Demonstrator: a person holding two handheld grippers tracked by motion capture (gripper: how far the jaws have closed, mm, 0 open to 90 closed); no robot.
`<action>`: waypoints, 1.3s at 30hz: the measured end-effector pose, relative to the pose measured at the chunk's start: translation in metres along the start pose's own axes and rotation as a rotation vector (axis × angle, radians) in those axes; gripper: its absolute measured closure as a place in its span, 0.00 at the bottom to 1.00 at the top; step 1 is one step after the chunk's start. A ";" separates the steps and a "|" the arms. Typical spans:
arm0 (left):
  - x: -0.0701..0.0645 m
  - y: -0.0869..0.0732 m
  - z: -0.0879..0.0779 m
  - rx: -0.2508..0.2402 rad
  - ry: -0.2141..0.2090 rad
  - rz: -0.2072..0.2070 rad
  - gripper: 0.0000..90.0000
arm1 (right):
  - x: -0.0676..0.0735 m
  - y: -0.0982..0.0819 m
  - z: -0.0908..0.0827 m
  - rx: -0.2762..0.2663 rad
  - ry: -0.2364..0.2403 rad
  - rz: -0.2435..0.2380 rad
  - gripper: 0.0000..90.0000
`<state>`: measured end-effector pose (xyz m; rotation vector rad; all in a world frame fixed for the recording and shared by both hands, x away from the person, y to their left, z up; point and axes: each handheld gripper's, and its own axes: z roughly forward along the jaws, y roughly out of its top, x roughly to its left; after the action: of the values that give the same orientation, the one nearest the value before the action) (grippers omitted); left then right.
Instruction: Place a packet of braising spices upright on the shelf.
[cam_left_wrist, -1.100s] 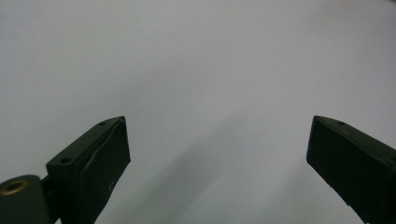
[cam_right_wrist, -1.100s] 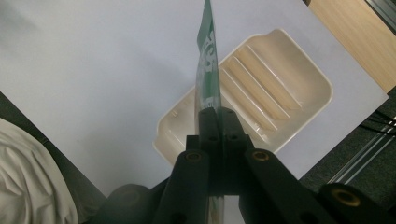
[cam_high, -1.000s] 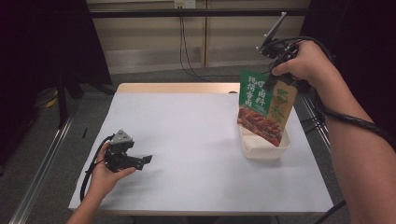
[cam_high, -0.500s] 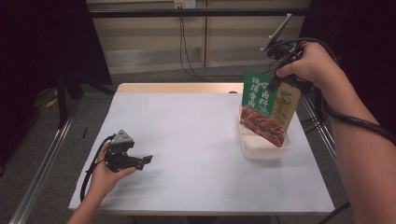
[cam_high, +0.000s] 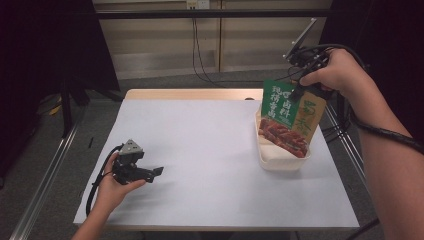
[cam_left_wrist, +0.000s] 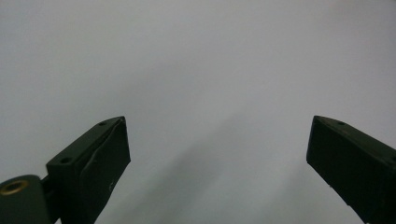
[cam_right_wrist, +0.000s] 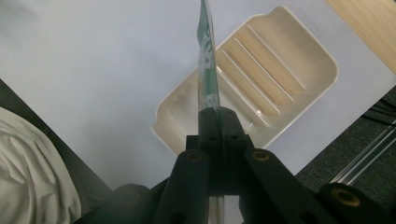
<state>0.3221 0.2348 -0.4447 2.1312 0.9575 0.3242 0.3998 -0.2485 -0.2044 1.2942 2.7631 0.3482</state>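
Observation:
A green and orange food packet with a picture of meat hangs upright over a cream ribbed tray at the table's right side. My right gripper is shut on the packet's top edge. From the right gripper view the packet shows edge-on above the tray, pinched between the closed jaws of my right gripper. My left gripper rests low at the near left of the white table, open, its jaws wide apart over bare table with nothing between them; it appears again as my left gripper.
The table's wooden far edge borders a wall with hanging cables. A metal rail runs along the floor at the left. Cables lie off the table's right edge. A white cloth shows at the lower left.
My right gripper has carried the packet slightly up and to the right above the tray. The left gripper has stayed still.

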 end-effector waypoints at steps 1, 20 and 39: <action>0.000 0.000 0.000 0.000 0.002 0.000 0.07 | 0.000 -0.001 0.000 0.009 0.001 0.012 1.00; 0.000 0.000 -0.001 0.001 0.005 -0.001 0.07 | -0.005 -0.008 0.011 0.019 0.012 0.019 1.00; -0.001 0.000 -0.001 -0.004 0.009 -0.003 0.07 | -0.009 -0.012 0.026 0.073 0.007 0.029 1.00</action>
<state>0.3212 0.2345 -0.4441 2.1264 0.9644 0.3346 0.4003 -0.2582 -0.2328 1.3521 2.7898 0.2565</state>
